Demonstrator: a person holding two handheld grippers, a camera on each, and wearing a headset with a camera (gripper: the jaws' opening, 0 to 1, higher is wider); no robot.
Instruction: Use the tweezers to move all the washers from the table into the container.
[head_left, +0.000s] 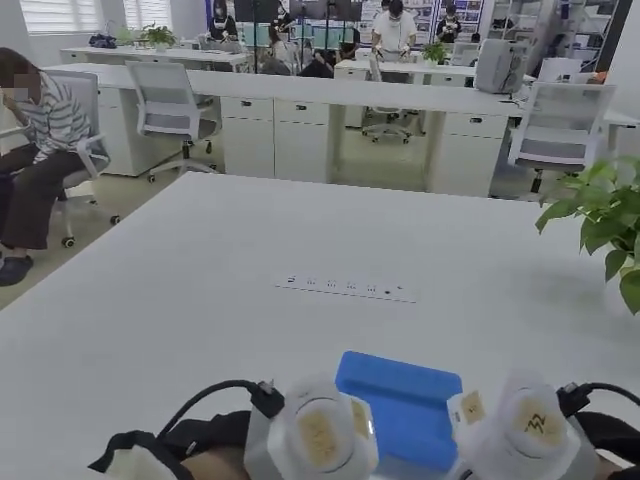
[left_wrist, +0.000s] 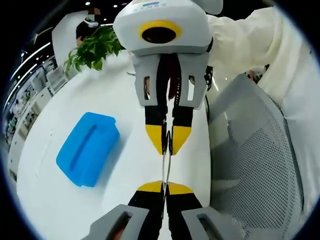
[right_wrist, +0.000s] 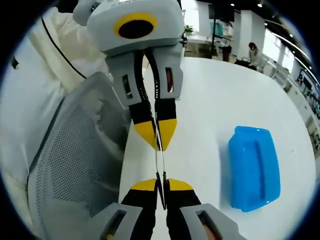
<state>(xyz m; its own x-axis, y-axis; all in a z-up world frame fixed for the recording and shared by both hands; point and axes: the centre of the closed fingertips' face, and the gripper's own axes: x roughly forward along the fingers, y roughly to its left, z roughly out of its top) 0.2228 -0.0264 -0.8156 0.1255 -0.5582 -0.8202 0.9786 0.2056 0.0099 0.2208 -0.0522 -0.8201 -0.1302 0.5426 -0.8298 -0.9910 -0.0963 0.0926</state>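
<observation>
Tweezers are the thing I have to work with, and right now they hang in the air between my two tools. My left gripper is pinched tight on one end. My right gripper faces it and is pinched tight on the other end. In both, the jaws are closed all the way down on the thin metal, with no gap I can see.

They hang over the near edge of the white table, just by a grey mesh chair. The blue container lies on the table a little way off.

I think the tweezers are very light, thin and hard, and a bit springy. The metal looks smooth, so it could slip or spin in the jaws. I think one gripper should hold them across the middle of both legs, so that a squeeze closes the tips.

I cannot tell where the washers lie; they are too small for me to pick out. I guess they are flat, hard and slippery, so the tips should pinch each one by its rim.
</observation>
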